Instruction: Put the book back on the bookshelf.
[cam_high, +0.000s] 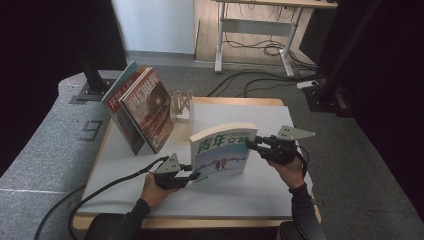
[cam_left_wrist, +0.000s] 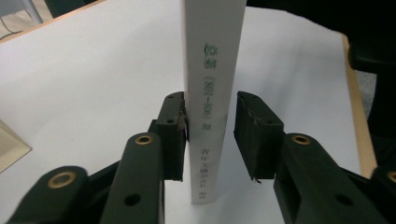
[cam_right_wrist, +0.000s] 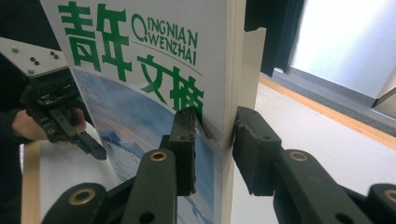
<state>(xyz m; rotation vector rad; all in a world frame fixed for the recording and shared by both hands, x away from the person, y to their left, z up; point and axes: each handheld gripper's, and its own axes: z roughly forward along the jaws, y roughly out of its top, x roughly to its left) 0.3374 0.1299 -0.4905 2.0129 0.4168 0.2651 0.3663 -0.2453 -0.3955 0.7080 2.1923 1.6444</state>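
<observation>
While upright, book (cam_high: 223, 150) between both jaws

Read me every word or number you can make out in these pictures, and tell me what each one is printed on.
"QINGNIAN WENZHAI": green Latin letters on the cover of the upright book.
"青年文摘": large green characters on the same cover.
Spine of that book: green and grey characters with bracketed figures, too blurred to read.
Red magazine on the stand: large characters, too small to read.
Magazine behind it: title too small to read.

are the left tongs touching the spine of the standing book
Touching, on one side: in the left gripper view one pad of the left tongs presses the book spine, the other stands off with a gap.
</observation>
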